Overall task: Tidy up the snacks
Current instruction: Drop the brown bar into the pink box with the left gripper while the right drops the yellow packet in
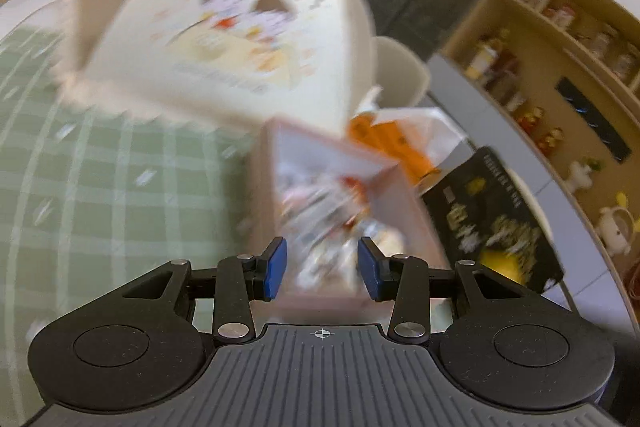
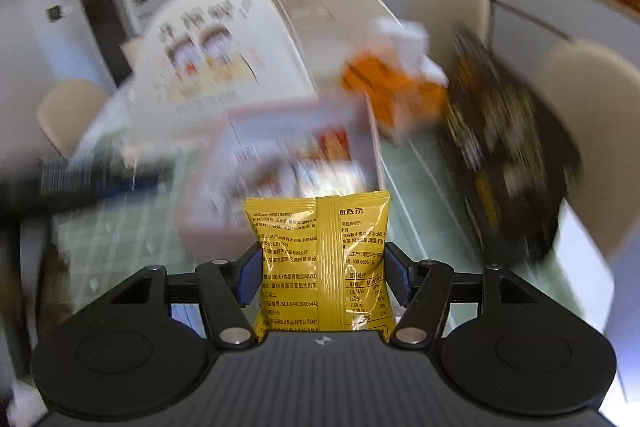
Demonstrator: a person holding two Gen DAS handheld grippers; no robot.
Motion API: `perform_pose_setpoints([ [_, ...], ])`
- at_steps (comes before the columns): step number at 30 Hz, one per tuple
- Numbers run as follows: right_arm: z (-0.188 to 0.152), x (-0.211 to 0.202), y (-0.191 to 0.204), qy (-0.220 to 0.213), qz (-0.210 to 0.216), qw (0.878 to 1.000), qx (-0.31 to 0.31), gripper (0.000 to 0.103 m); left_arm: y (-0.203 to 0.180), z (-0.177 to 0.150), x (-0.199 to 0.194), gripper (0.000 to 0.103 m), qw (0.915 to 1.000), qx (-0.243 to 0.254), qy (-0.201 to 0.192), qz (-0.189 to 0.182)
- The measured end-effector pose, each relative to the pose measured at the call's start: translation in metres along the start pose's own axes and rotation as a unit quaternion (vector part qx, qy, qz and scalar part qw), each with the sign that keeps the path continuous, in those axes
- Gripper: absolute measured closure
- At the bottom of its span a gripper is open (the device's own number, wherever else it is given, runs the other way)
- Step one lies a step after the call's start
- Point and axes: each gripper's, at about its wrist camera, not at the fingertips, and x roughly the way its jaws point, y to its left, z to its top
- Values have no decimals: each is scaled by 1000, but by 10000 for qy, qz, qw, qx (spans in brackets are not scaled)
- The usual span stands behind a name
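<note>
Green checked tablecloth [image 1: 100,187] bare to the left, pink box [image 1: 340,195] directly ahead, big white box [image 1: 224,39] behind it, black box [image 1: 496,223] crowding the right

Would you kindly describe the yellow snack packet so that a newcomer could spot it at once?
Start at the green checked tablecloth with the big white cartoon-printed box on it. Nearer the camera, the right gripper holds the yellow packet upright between its blue pads. It is the only plain yellow pouch, covered in dark print, unlike the orange packet and black box behind.
</note>
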Motion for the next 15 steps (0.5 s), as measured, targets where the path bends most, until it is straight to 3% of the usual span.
perform_pose_setpoints([
  [4,60,22,10,-305,311,9990,-119,40,21,-25,-6,59,9987,-299,220,355],
  [6,91,42,15,-246,408,9987,-187,35,26,-33,-8,59,9976,-359,328,485],
  [9,122,62,15,-162,224,9995,-181,34,31,-38,-16,59,9962,-336,421,685],
  [12,118,57,5,-161,254,9995,-64,34,37,-43,-26,59,9949,-294,486,837],
  [15,88,45,-8,-64,462,9989,53,29,44,-51,-32,59,9935,-365,588,903],
])
